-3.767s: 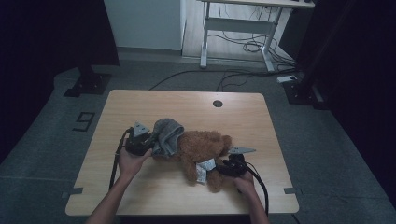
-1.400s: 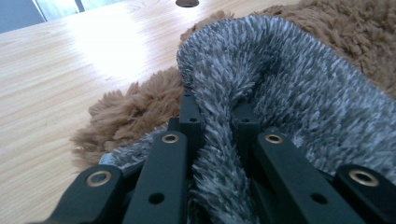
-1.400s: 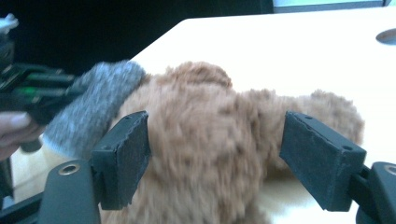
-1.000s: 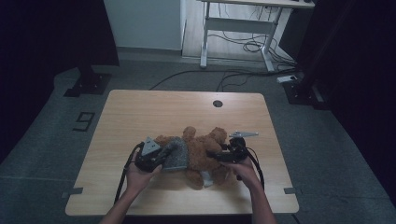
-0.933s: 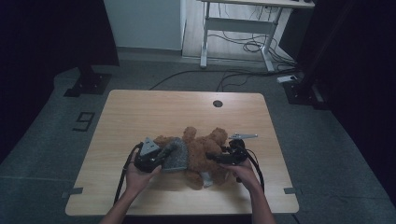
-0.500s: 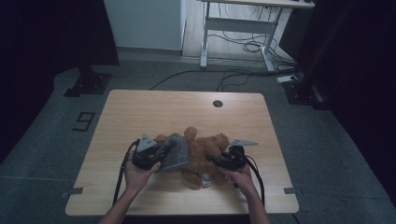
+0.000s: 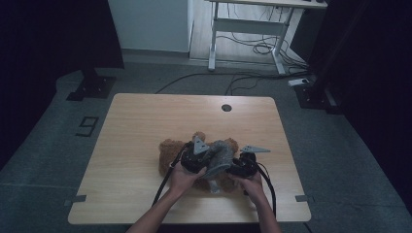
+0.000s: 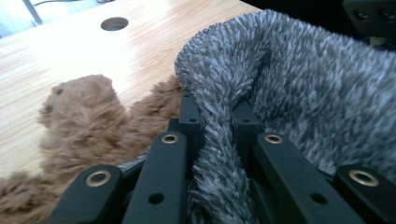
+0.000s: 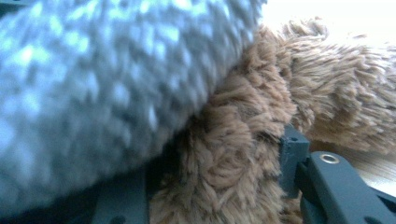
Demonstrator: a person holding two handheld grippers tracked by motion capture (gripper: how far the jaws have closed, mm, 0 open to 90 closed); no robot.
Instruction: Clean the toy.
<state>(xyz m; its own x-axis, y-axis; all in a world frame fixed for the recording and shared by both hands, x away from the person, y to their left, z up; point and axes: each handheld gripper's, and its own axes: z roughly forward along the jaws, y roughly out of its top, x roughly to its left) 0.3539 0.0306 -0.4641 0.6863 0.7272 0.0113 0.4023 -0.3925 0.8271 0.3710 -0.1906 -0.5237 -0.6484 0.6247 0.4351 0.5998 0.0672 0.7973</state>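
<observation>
A brown plush bear (image 7: 171, 150) lies on the wooden table (image 7: 145, 116), near its front. A grey fuzzy cloth (image 7: 218, 155) is draped over the bear's right part, between the two hands. My left gripper (image 7: 195, 156) is shut on a folded edge of the grey cloth (image 8: 289, 93), with the fabric pinched between its jaws (image 8: 215, 109). Brown fur of the bear (image 8: 84, 126) lies just left of them. My right gripper (image 7: 242, 167) is shut on a tuft of the bear's fur (image 9: 224, 158). The grey cloth (image 9: 93, 84) hangs over it, blurred and close.
A round cable hole (image 7: 226, 107) sits near the table's far edge. Cables trail from both grippers toward the front edge. A white desk frame (image 7: 248, 29) and floor cables stand beyond the table.
My left gripper has carried the grey cloth to the right across the bear, and the two hands are now close together. The right gripper has hardly moved.
</observation>
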